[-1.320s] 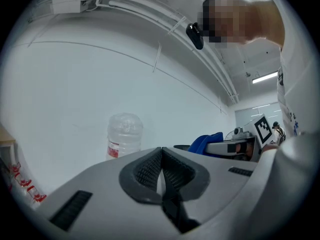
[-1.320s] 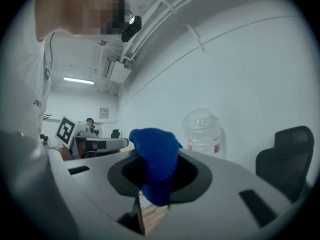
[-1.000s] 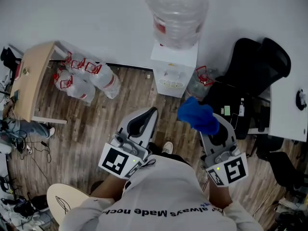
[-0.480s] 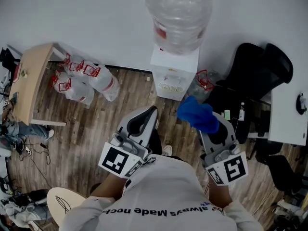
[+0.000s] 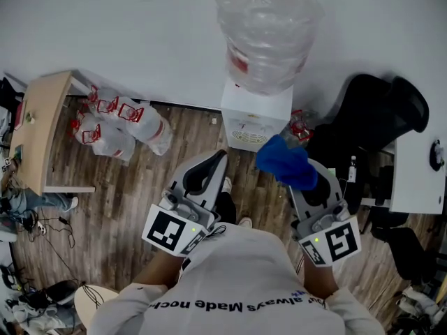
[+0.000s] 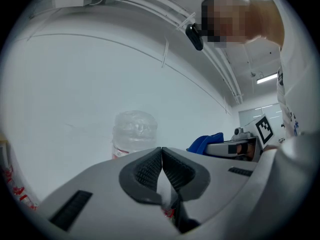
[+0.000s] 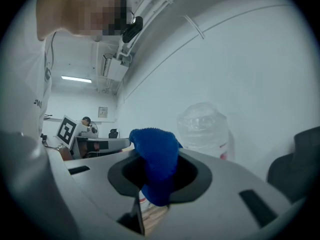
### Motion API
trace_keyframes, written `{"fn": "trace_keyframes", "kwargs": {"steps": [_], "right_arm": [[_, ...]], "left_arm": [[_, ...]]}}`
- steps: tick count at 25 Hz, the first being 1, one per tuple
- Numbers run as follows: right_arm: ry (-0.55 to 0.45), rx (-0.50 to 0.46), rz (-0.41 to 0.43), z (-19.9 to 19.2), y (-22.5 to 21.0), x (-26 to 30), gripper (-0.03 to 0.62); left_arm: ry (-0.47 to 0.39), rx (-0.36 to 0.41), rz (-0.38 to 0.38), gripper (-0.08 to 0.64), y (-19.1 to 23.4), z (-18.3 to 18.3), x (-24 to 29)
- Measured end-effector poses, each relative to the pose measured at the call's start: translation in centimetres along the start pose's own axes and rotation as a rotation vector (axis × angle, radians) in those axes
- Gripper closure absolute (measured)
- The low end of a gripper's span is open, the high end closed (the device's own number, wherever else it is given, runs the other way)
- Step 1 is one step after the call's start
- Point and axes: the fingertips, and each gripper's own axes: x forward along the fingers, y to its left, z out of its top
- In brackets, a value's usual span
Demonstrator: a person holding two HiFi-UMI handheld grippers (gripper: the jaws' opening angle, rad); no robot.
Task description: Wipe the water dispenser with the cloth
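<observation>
A white water dispenser stands against the white wall, carrying a large clear bottle. The bottle also shows in the left gripper view and the right gripper view. My right gripper is shut on a blue cloth, bunched between its jaws, just in front and right of the dispenser. In the left gripper view the blue cloth appears at the right. My left gripper is shut on nothing, its pads pressed together, short of the dispenser's front.
Several empty clear bottles with red handles lie on the wood floor at the left, beside a light wooden table. A black chair and a white desk stand at the right. One more bottle sits by the dispenser.
Both grippers and the cloth have come closer to the dispenser, which now looks larger and nearer. The jaws have kept their states.
</observation>
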Motion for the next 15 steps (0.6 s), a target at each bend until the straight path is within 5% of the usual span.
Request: {"fn": "trace_keyframes", "kwargs": {"steps": [15], "right_arm": [[0.001,-0.006,-0.052,2.1,-1.9,12.2,0.492]], "left_arm": [[0.0,-0.014,-0.071,0.54,11.3,1.7,5.8]]}}
